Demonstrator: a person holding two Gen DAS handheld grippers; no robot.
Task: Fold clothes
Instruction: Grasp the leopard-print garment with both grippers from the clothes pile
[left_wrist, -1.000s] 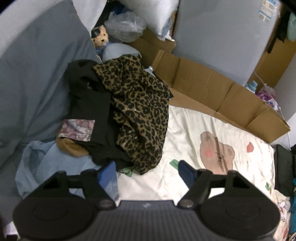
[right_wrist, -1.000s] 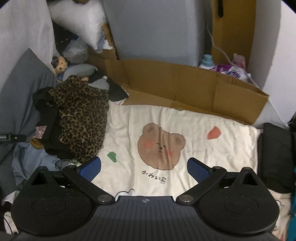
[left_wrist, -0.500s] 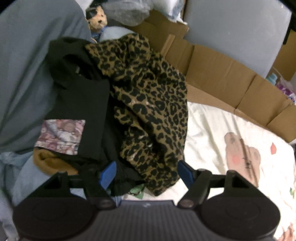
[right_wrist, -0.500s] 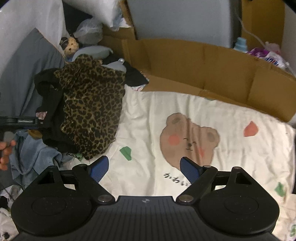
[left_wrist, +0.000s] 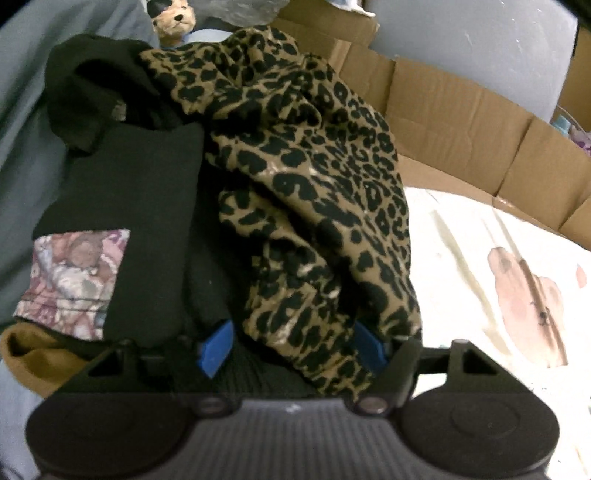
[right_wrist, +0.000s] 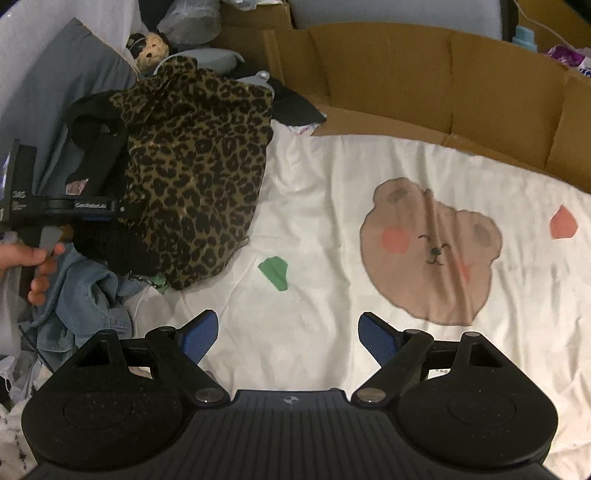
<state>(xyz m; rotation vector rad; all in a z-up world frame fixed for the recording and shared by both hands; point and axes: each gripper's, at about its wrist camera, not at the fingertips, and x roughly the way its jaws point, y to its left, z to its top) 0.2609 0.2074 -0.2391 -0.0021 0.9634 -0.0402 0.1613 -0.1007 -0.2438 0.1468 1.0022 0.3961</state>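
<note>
Looks like a grab at the pile, though wide jaws over cloth would fit a let-go just as well.

Worth noting first: sheet (right_wrist: 317, 206) bare all around the bear print (right_wrist: 432, 251), so room to fold there. Nothing folded in view.

Heaped well left of the bear print, at the sheet's edge: leopard garment (left_wrist: 303, 192) on top, black garment (left_wrist: 129, 206) under and beside it, denim (right_wrist: 85, 291) lowest.

Left gripper (left_wrist: 291, 347), held by a hand (right_wrist: 29, 258), pushed into the pile's near side, fingers spread wide with the leopard hem hanging between them, not pinched. Right gripper (right_wrist: 288, 336) hovering over bare sheet, nearer the bear print, fingers also wide, holding nothing.

If picking up:
- Pinch leopard cloth only. Black knit sits right under the hem and would likely come along.
- Take a single layer at the edge, not a bunched fold.
- Lift clear before carrying toward the bear print. Thin, slippery-looking fabric, likely to drag.
- Keep the right gripper free for a second corner.

Containers: cardboard (right_wrist: 406, 74) standing as a low wall behind the bear print, more a barrier than a box, nothing seen inside. Clear bag (right_wrist: 188, 22) far up-left of the bear print, contents unclear.
</note>
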